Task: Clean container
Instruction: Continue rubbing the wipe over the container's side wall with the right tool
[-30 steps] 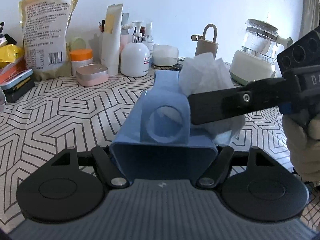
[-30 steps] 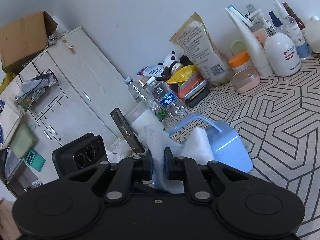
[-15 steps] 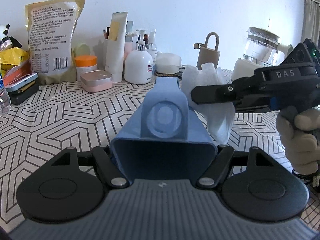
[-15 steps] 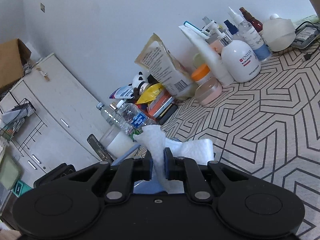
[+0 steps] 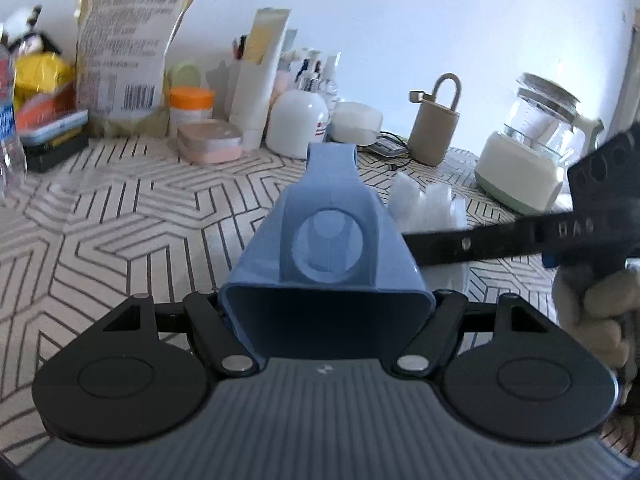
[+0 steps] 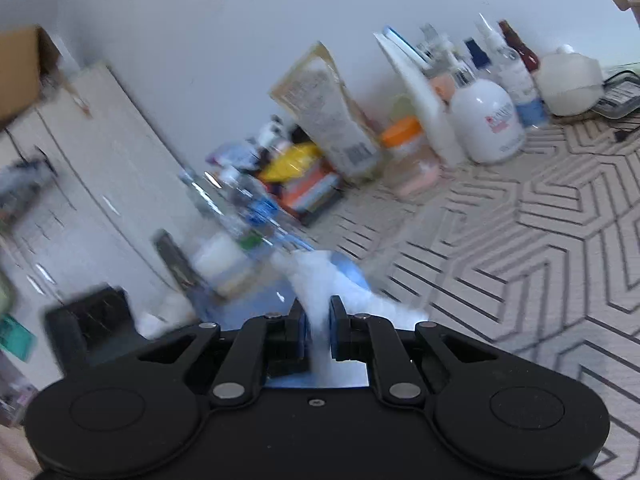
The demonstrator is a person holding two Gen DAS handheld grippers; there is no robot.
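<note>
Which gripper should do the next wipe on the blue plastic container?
Right gripper: it pinches the white tissue beside the blue plastic container, which the left gripper clamps.

both wrist views, close, share the blue container.

Blue container – smooth matt plastic, moulded, faint sheen on the round recess. Left tongs and right tongs: matt black plastic arms with bright metal pivot pins; the left body is ribbed grey plastic. White wipe just right of the container looks like soft, fibrous paper or non-woven cloth, crumpled. Desk is covered with a matt cloth with a printed line pattern. Behind the container: glossy white plastic pump bottle, crinkled foil-like pouch, clear glass kettle on a satin cream base.
</note>
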